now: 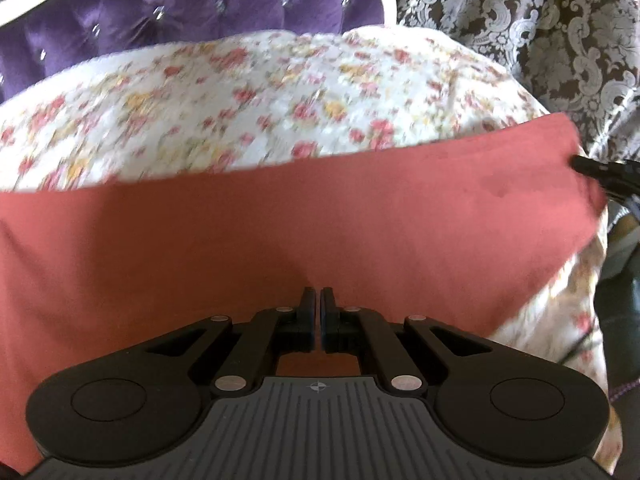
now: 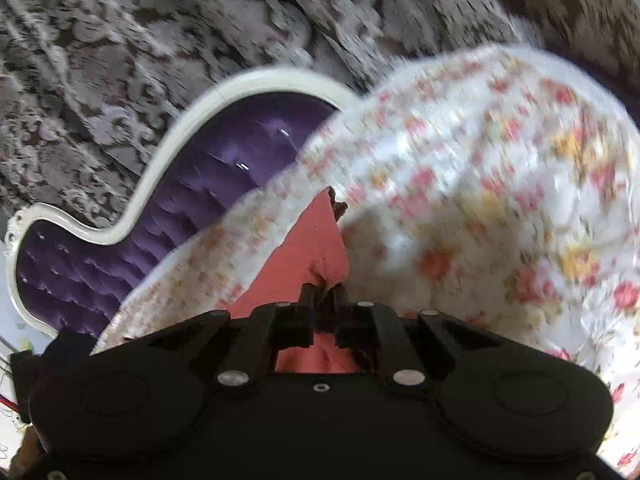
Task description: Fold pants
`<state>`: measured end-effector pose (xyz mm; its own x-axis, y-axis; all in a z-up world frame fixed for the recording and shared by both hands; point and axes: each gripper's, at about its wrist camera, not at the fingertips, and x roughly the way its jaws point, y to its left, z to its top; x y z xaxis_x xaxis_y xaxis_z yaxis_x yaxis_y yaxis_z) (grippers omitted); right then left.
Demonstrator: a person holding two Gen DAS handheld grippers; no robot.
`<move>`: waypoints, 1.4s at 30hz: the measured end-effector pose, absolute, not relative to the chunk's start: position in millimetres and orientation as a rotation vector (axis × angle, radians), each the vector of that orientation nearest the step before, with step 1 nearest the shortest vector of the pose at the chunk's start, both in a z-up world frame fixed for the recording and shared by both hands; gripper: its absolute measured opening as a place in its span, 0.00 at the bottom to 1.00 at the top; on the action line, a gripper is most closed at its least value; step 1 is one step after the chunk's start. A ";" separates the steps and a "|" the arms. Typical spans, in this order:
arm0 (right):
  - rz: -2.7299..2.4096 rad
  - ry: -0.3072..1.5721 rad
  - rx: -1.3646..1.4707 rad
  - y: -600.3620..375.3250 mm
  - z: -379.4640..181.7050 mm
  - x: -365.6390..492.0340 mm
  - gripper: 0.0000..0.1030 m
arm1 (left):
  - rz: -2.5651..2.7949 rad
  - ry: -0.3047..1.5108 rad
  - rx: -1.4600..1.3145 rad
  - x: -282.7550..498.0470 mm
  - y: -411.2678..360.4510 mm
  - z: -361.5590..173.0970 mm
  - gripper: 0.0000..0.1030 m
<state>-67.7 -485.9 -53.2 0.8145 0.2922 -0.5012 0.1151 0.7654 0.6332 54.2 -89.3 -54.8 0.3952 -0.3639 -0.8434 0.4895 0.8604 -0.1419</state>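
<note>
The pants (image 1: 280, 224) are smooth, matt salmon cloth on a flowered cotton-like bedspread (image 1: 240, 92). The headboard (image 1: 180, 8) — glossy tufted purple fabric, white-painted frame. The left gripper (image 1: 320, 296) — matt black plastic, shiny metal pins.

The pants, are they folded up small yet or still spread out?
Still spread out. The pink pants stretch as one wide flat sheet across the flowered bedspread, one edge pinched in the left gripper, a corner in the right gripper.

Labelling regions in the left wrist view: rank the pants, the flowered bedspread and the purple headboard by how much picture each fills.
1. Pants, though nearness to the camera inflates them.
2. Flowered bedspread.
3. Purple headboard.
</note>
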 end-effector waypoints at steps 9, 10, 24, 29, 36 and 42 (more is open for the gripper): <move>0.071 0.628 0.684 -465.0 -15.7 -61.4 0.16 | -0.525 1.030 0.184 91.0 -149.4 -73.0 0.03; 0.074 0.631 0.692 -464.0 -16.2 -61.2 0.16 | -0.520 1.009 0.187 90.4 -151.3 -74.5 0.03; 0.165 0.604 0.709 -388.3 28.3 -57.0 0.17 | -0.473 0.982 0.177 58.6 -71.1 -38.4 0.04; 0.273 0.616 0.708 -327.5 32.4 -34.4 0.17 | -0.391 0.962 0.151 45.1 -4.0 -28.6 0.04; 0.431 0.696 0.713 -230.9 12.4 4.2 0.17 | -0.273 0.937 0.150 33.0 68.7 -21.1 0.04; 0.499 0.809 0.638 -148.9 -24.7 29.1 0.17 | -0.217 0.949 0.073 31.6 114.7 -24.3 0.04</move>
